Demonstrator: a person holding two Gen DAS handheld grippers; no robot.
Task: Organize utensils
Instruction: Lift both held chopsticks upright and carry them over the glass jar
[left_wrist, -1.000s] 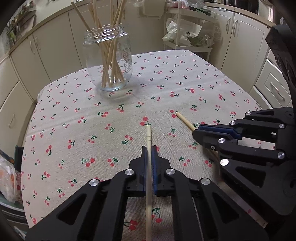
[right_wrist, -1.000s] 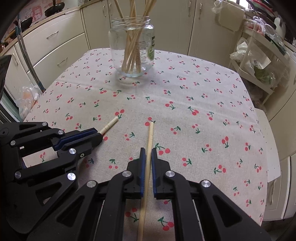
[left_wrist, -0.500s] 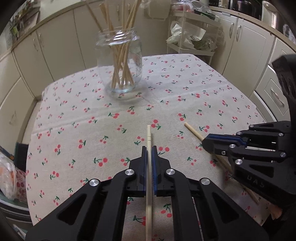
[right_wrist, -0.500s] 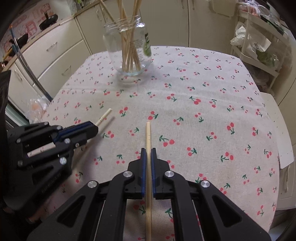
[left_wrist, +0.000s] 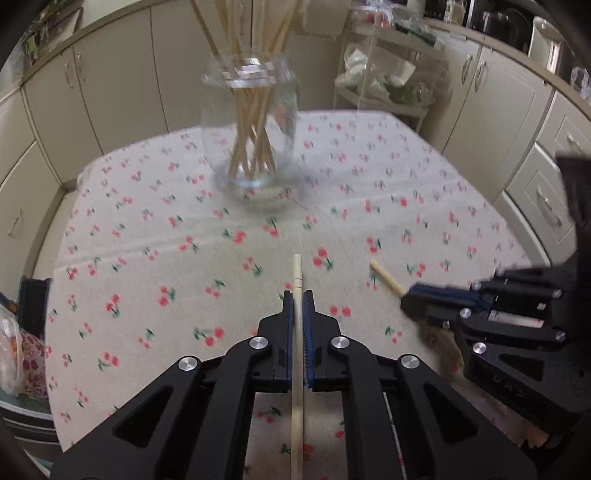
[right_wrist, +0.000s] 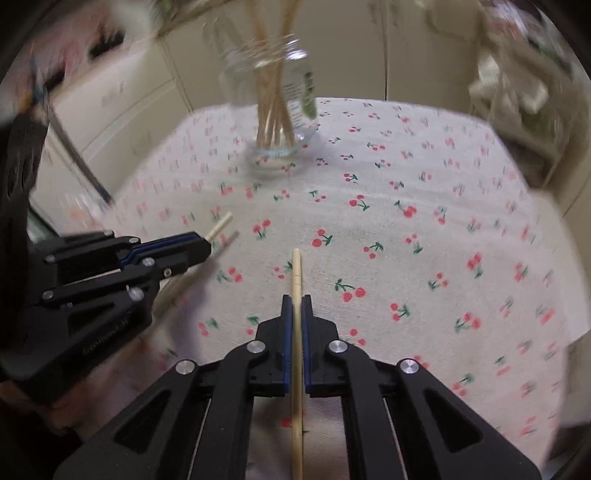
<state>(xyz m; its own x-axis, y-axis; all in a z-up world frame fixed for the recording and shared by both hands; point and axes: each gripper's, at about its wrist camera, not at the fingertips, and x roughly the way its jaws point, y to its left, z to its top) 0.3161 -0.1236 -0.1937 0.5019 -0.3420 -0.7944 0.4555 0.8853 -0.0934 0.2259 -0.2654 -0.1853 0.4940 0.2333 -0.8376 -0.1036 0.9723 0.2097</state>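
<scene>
A clear glass jar (left_wrist: 251, 133) holding several wooden chopsticks stands on the cherry-print tablecloth (left_wrist: 155, 229), ahead of both grippers; it also shows in the right wrist view (right_wrist: 271, 99). My left gripper (left_wrist: 297, 295) is shut on a chopstick (left_wrist: 296, 362) that points at the jar, held above the cloth. My right gripper (right_wrist: 295, 301) is shut on another chopstick (right_wrist: 296, 369), also pointing at the jar. Each gripper shows in the other's view, the right one (left_wrist: 410, 300) at right, the left one (right_wrist: 205, 247) at left.
Cream kitchen cabinets (left_wrist: 110, 74) surround the table. A white wire rack (left_wrist: 384, 85) with bags stands behind the table at the right. A bag (left_wrist: 18, 354) lies low at the left edge. The table's edges drop off left and right.
Both grippers have lifted and moved forward toward the jar, each carrying its chopstick; the jar looms larger and nearer the centre. Both views are now motion-blurred.
</scene>
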